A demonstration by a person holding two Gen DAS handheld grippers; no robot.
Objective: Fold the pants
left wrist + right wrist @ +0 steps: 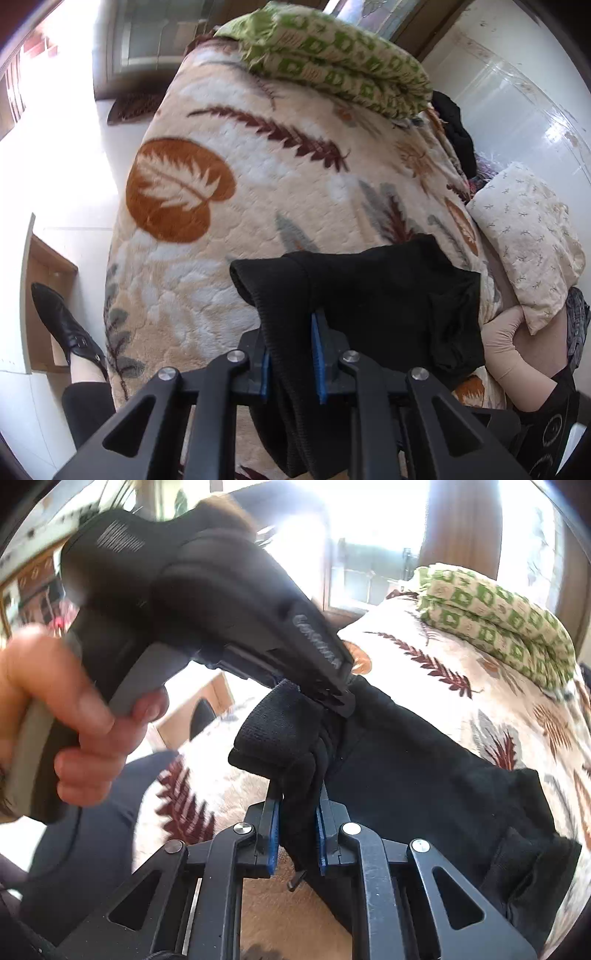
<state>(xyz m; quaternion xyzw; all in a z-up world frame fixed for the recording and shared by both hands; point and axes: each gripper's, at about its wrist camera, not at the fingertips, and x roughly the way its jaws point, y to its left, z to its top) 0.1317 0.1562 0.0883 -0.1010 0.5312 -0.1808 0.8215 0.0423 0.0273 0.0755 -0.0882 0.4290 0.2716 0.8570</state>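
Both grippers, left (291,354) and right (297,830), clamp bunched edges of the black pants (388,295) over the blanket (229,206). Uneven lifting could twist the fold, or thick fabric could slip free.

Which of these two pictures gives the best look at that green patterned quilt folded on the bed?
The left wrist view: the green patterned quilt lies whole across the far end of the bed, its stacked folds clear. The right wrist view shows the same quilt smaller, off to the right.
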